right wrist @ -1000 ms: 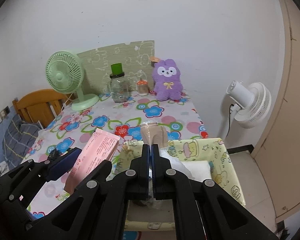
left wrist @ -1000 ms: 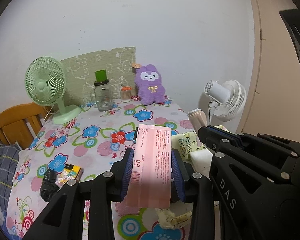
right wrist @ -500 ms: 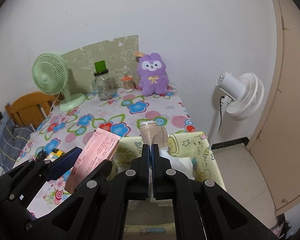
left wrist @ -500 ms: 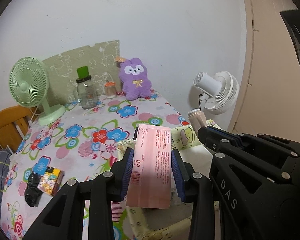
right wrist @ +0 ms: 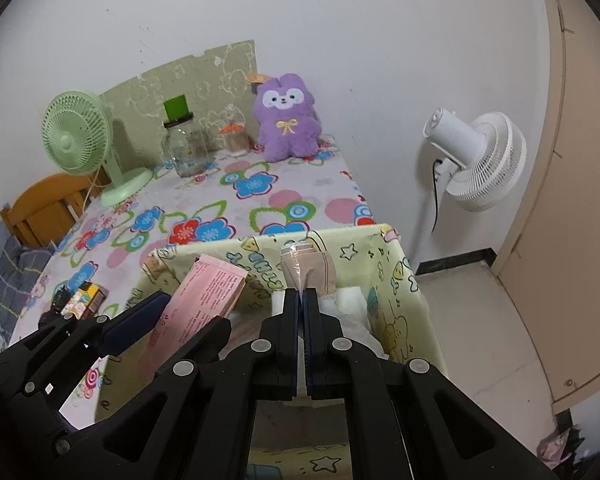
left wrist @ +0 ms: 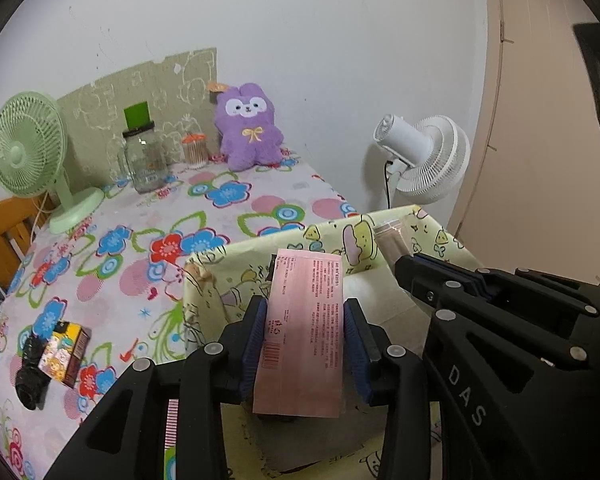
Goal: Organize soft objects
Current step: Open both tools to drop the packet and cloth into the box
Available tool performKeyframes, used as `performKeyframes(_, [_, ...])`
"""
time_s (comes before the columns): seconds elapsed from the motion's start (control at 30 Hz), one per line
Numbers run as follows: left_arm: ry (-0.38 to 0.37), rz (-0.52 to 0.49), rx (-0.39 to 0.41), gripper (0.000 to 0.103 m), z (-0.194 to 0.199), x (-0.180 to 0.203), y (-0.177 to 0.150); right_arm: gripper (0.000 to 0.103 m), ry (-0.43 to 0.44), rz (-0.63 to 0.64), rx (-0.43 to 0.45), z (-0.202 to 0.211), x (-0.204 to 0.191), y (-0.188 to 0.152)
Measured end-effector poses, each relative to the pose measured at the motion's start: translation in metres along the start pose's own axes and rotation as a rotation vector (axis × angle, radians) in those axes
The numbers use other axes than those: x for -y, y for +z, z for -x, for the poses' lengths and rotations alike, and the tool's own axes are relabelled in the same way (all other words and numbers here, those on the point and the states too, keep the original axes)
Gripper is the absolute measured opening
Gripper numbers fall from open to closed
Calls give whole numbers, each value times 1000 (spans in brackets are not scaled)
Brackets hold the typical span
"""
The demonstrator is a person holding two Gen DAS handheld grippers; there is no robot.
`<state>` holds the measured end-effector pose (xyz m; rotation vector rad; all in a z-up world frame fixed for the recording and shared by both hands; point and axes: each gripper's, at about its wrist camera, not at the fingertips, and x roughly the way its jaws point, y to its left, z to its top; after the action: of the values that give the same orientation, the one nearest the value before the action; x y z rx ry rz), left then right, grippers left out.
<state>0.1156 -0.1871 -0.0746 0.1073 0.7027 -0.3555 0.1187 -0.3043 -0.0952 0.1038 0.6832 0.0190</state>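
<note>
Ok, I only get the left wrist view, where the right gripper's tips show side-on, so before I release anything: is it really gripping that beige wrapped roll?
Observer: Yes. Seen from the right wrist, the right gripper has its jaws shut on the clear wrapping of the beige wrapped roll.
Operator: What lies below the roll?
Observer: White soft pieces, one of them crumpled, inside the yellow cartoon-print fabric bin.
Operator: And my pink printed packet?
Observer: From this side the pink printed packet shows as a thick block, not a thin sheet, tilted with its top end over the bin.
</note>
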Motion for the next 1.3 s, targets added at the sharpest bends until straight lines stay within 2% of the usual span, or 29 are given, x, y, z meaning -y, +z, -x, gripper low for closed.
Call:
performKeyframes(0.03, [-1, 4, -5, 42, -1, 0, -1, 5, 2, 0, -3, -1, 0, -1])
performKeyframes(0.07, [7, 2, -11, 47, -3, 0, -1, 5, 0, 4, -4, -1, 1, -2])
performKeyframes(0.1, [16, -3, -13, 59, -4, 1, -2, 5, -8, 9, -4, -1, 0, -3])
performKeyframes(0.13, [23, -6, -15, 64, -4, 1, -2, 5, -14, 13, -7, -2, 0, -3])
performKeyframes(0.37, [40, -11, -21, 65, -2, 0, -5, 5, -3, 14, -23, -4, 0, -5])
performKeyframes(0.5, [27, -19, -17, 75, 2, 2, -6, 6, -2, 17, -30, -2, -2, -6])
performKeyframes(0.93, [31, -39, 6, 79, 22, -2, -12, 7, -12, 38, -30, 14, -9, -9])
performKeyframes(1.0, [42, -39, 9, 84, 25, -4, -13, 7, -19, 42, -26, 14, -9, -9])
performKeyframes(1.3, [49, -47, 18, 88, 36, -10, -17, 7, -38, 54, -19, 24, -19, -13])
